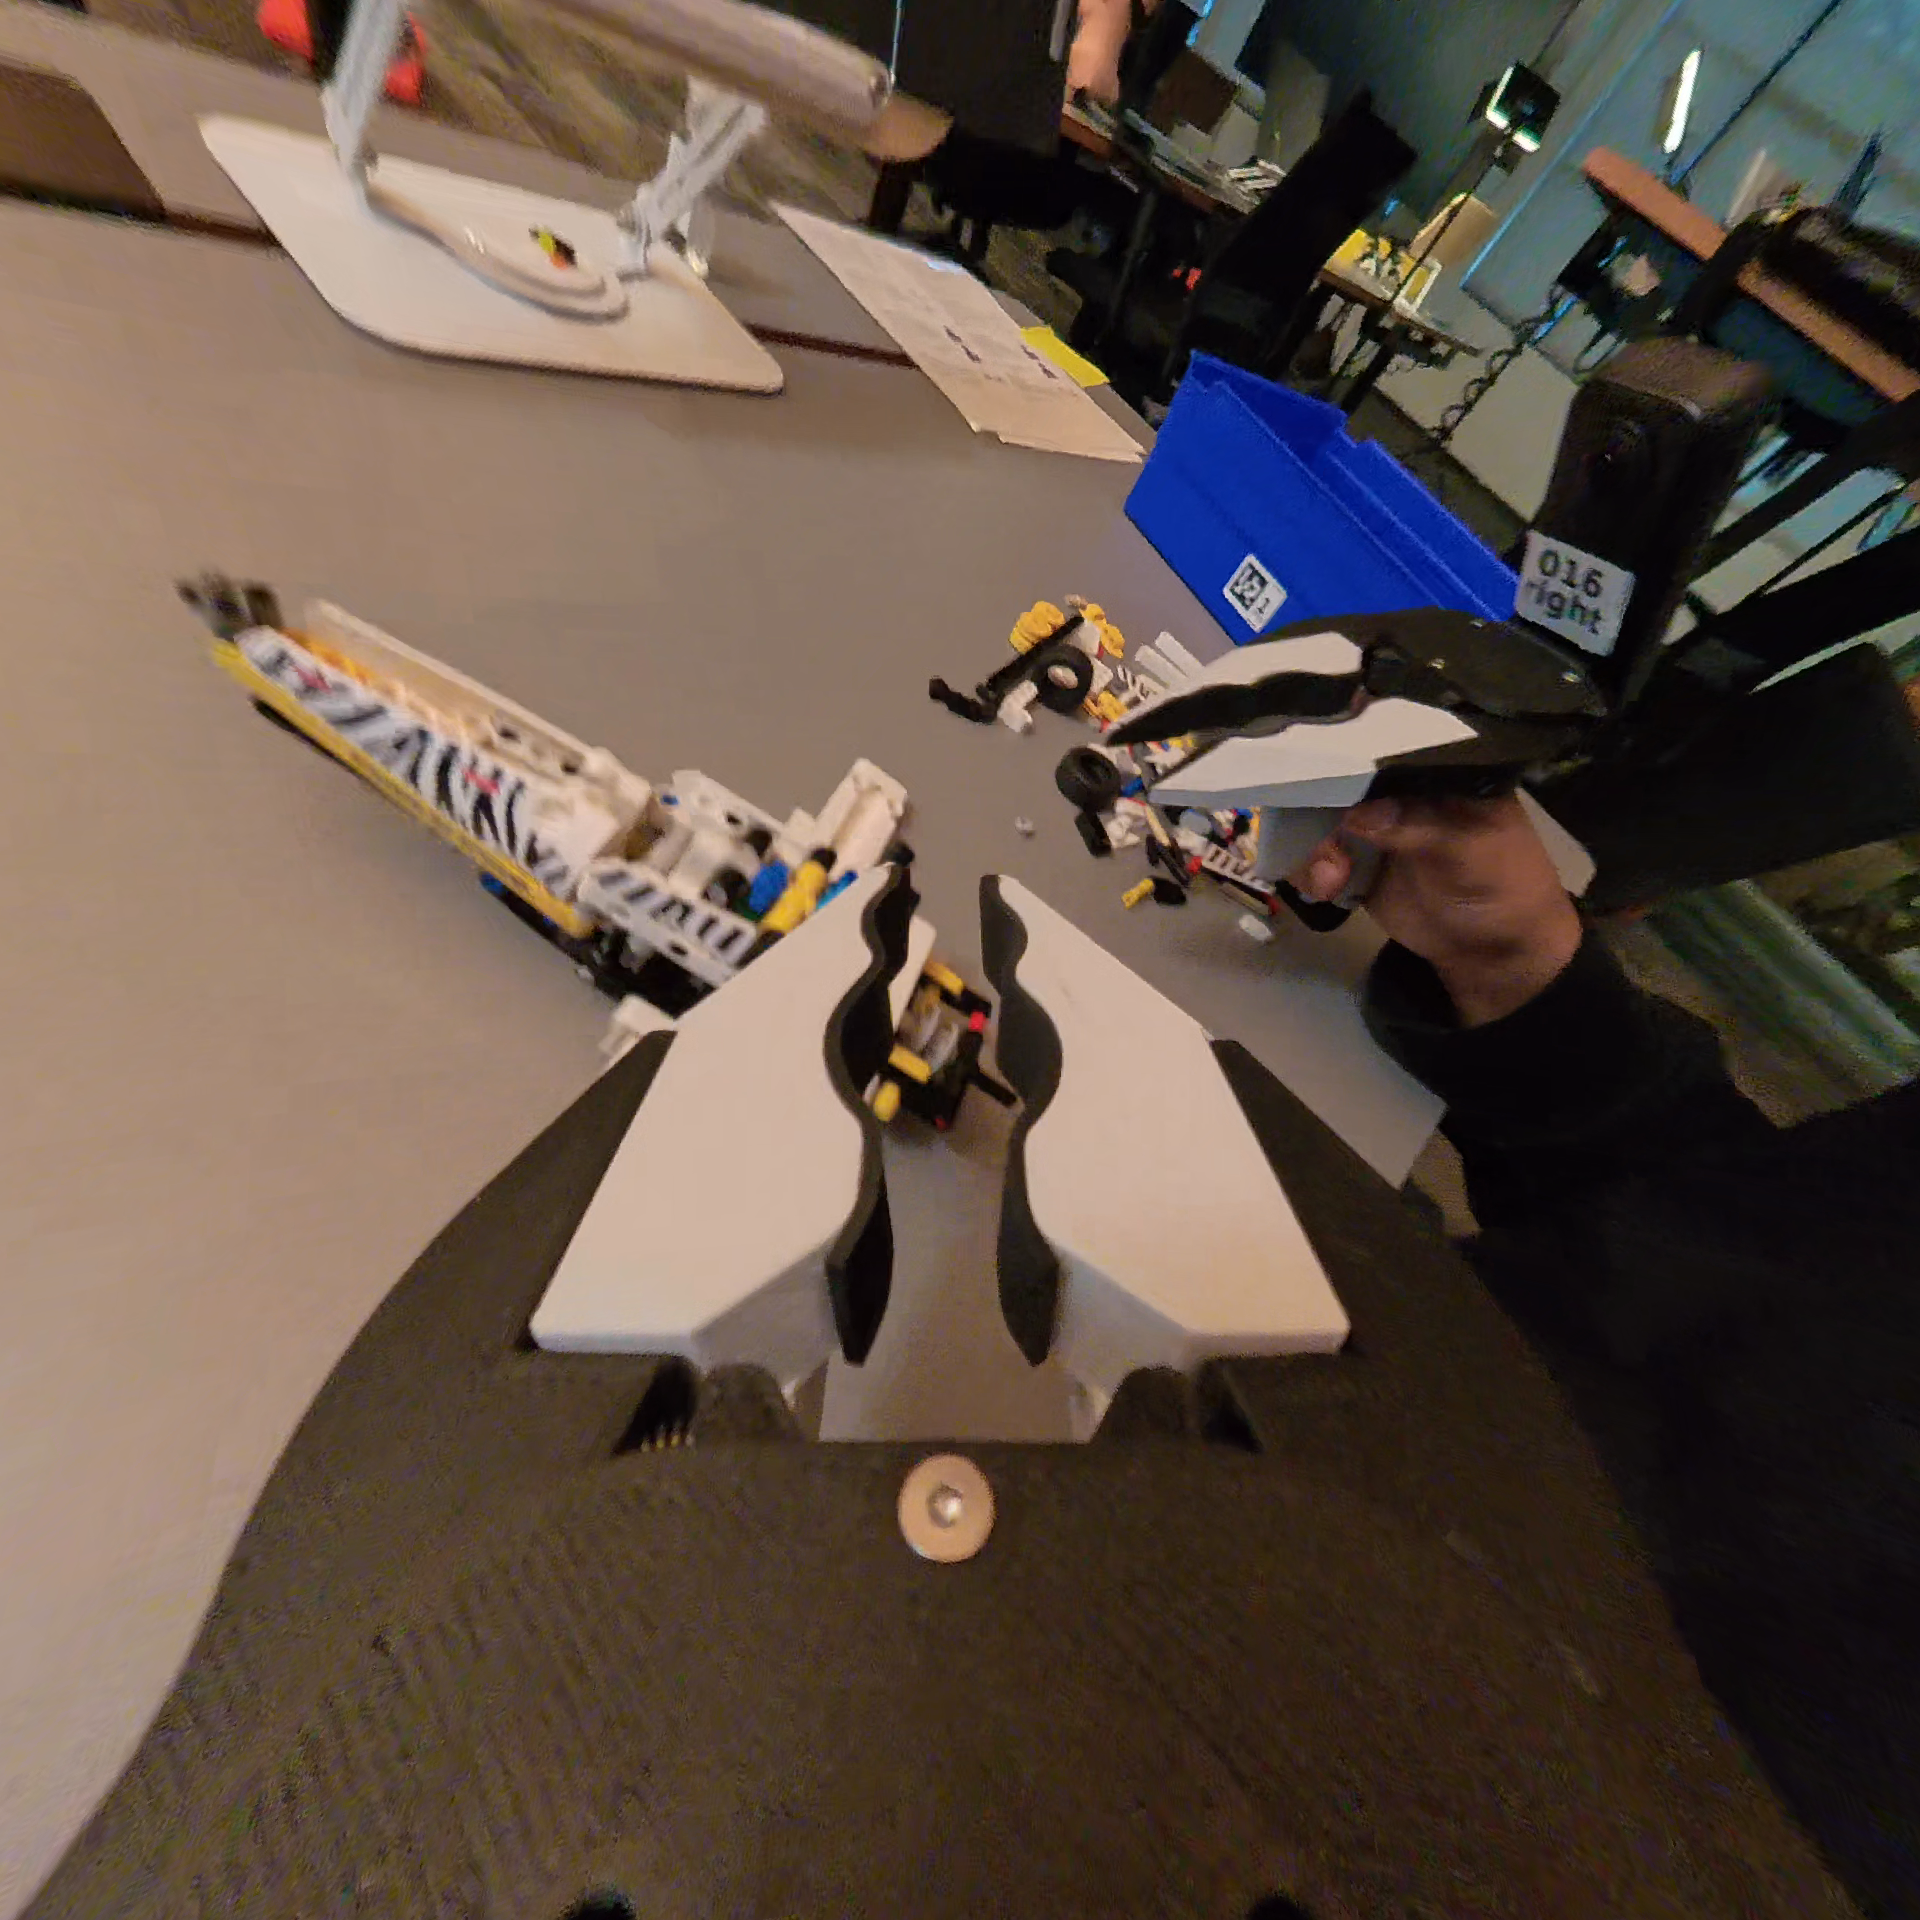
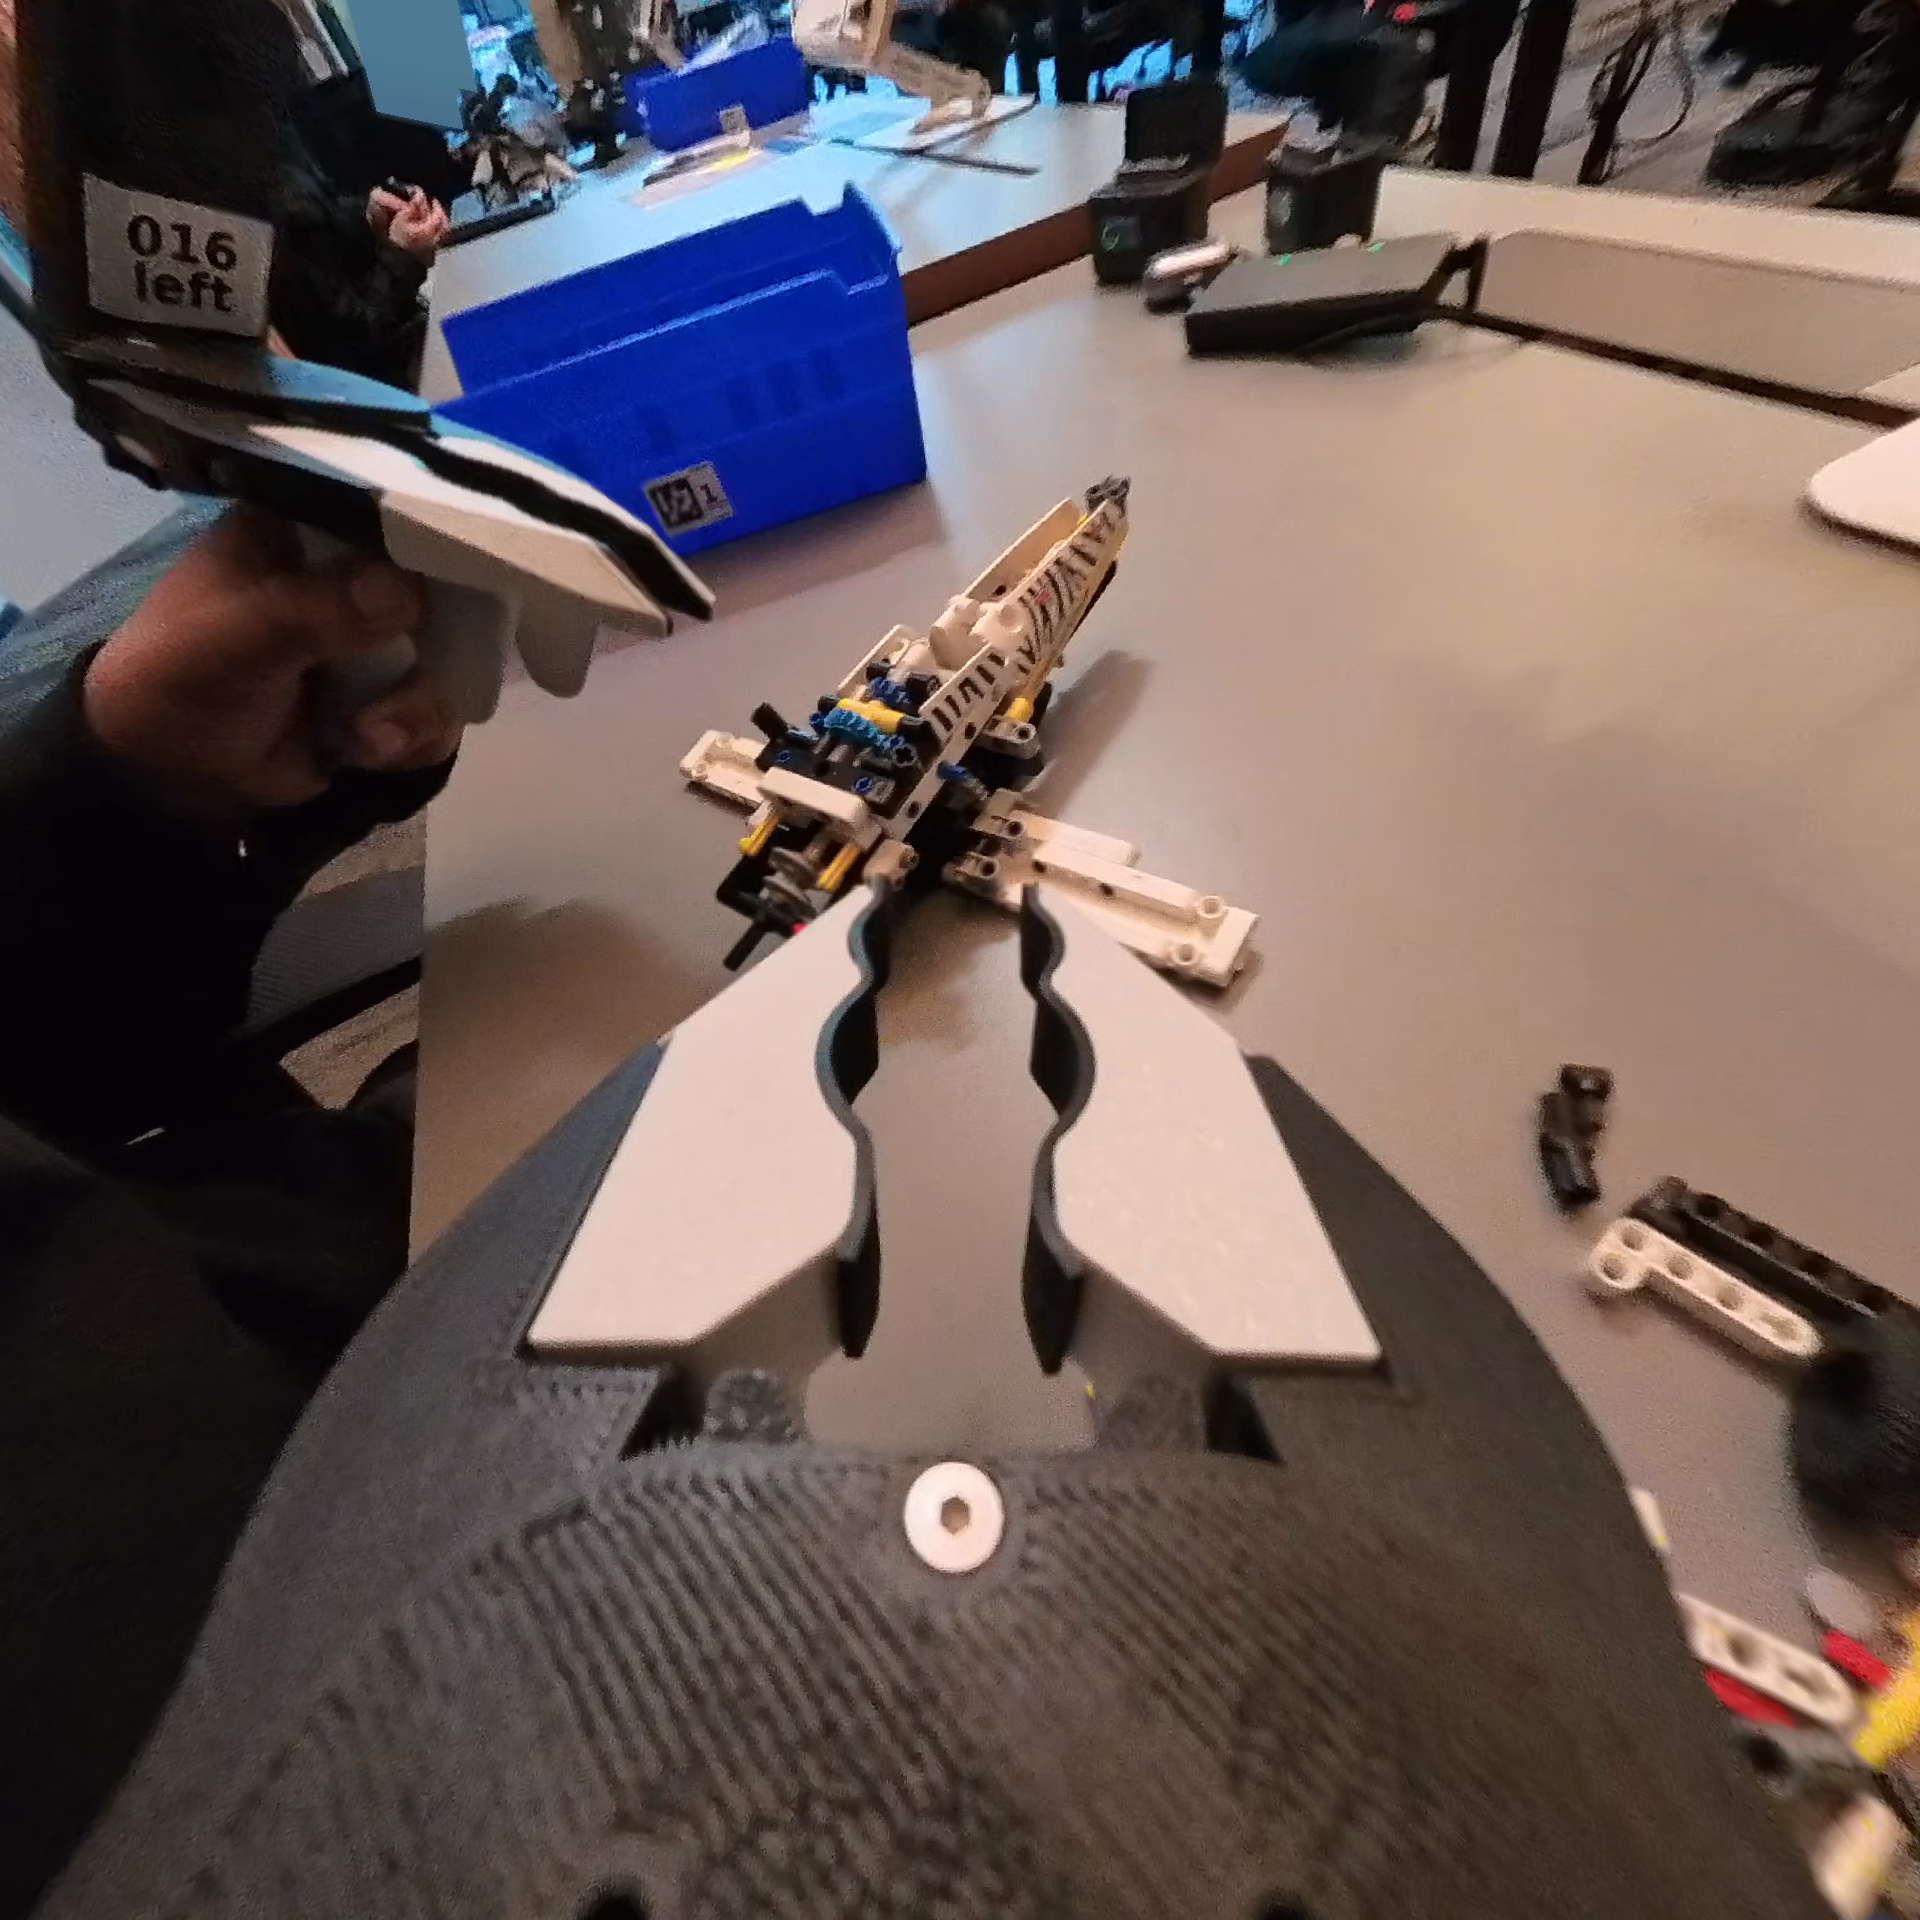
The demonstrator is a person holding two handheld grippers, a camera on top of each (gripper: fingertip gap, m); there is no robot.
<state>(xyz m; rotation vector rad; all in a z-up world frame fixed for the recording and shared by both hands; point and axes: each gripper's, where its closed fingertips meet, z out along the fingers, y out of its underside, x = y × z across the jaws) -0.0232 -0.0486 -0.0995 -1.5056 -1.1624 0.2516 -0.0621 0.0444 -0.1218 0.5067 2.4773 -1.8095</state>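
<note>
A grey tabletop sits in a busy workshop with other desks and dark equipment behind. A blue bin stands at 11 o'clock in the right wrist view. A zebra-striped brick-built model lies at centre, at 12 o'clock just beyond the right gripper, whose fingers are apart and bare. The left gripper hovers over the model's near end, its fingers slightly apart and gripping nothing. Loose bricks are scattered at 2 o'clock in the left wrist view.
</note>
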